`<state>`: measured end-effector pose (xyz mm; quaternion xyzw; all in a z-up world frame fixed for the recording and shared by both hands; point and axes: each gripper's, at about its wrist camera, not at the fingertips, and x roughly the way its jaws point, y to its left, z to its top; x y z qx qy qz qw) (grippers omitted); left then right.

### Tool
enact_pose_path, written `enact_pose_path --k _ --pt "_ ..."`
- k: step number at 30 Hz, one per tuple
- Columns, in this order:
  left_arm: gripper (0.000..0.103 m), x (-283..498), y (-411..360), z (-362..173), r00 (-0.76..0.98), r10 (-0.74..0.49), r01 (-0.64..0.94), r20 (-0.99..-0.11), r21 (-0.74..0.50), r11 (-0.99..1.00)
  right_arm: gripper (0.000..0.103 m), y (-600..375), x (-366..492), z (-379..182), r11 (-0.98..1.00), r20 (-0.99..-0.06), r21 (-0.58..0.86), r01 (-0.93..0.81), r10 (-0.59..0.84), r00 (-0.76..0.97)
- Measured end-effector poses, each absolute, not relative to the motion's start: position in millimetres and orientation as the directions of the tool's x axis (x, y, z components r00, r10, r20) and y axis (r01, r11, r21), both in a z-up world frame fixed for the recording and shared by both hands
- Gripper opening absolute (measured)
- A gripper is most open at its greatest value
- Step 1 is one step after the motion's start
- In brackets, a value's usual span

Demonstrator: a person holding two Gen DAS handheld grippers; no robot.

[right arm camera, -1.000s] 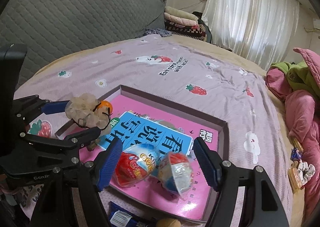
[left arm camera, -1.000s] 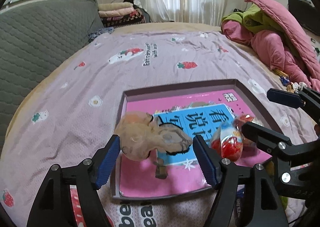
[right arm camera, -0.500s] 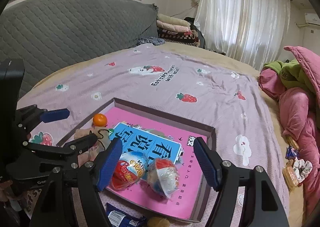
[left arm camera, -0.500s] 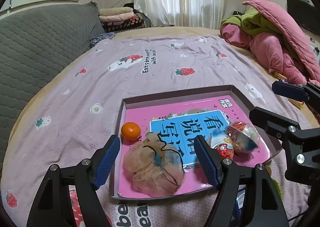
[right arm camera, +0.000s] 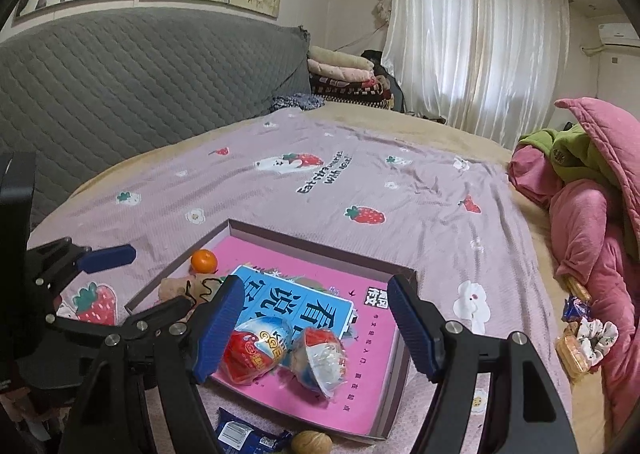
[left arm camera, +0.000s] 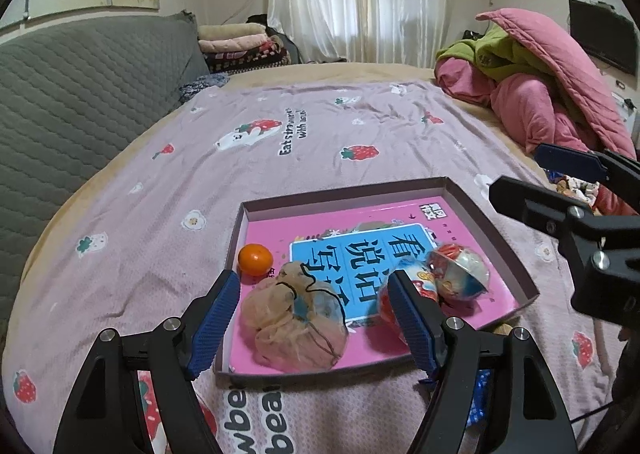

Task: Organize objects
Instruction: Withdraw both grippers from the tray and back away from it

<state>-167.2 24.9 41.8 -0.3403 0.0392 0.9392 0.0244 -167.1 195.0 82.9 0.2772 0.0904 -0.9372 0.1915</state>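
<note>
A shallow pink box [left arm camera: 344, 191] [right arm camera: 316, 246] lies on the bed. In it are a small orange [left arm camera: 255, 259] [right arm camera: 204, 260], a beige mesh pouch [left arm camera: 294, 324] [right arm camera: 176, 288], and two wrapped toy eggs [left arm camera: 458, 274] [right arm camera: 288, 354]. My left gripper [left arm camera: 316, 328] is open and empty above the pouch at the box's near edge. My right gripper [right arm camera: 316, 334] is open and empty above the two eggs; it also shows at the right of the left wrist view [left arm camera: 560, 181].
A blue snack packet [right arm camera: 248, 436] and a walnut [right arm camera: 311, 442] lie on the bedspread just outside the box's near edge. Snacks and a scrunchie [right arm camera: 588, 334] sit at the right. Pink bedding [left arm camera: 552, 93] is piled far right; a grey headboard [right arm camera: 120, 85] at the left.
My left gripper let go of the mesh pouch, which now lies in the box. Both grippers have pulled back and up from the box.
</note>
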Motion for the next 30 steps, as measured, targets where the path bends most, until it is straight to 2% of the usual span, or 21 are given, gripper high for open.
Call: enact_pose_path --k 19,22,30 --pt "0.077 -110.2 40.3 42.4 -0.772 0.05 -0.101 -0.633 0.046 -0.994 0.074 209.3 -129.4 107.8 -0.911 -0.488 -0.033 0.412 -0.345 -0.802" --pt "0.077 -102.6 43.3 40.9 -0.771 0.06 -0.111 -0.634 0.042 -0.993 0.079 214.8 -122.5 106.7 -0.914 -0.485 -0.016 0.405 -0.347 -0.803" --pt "0.077 -87.6 50.5 31.7 -0.762 0.075 -0.137 -0.644 0.047 -0.989 0.079 222.1 -107.7 99.8 -0.914 -0.484 -0.021 0.404 -0.345 -0.805"
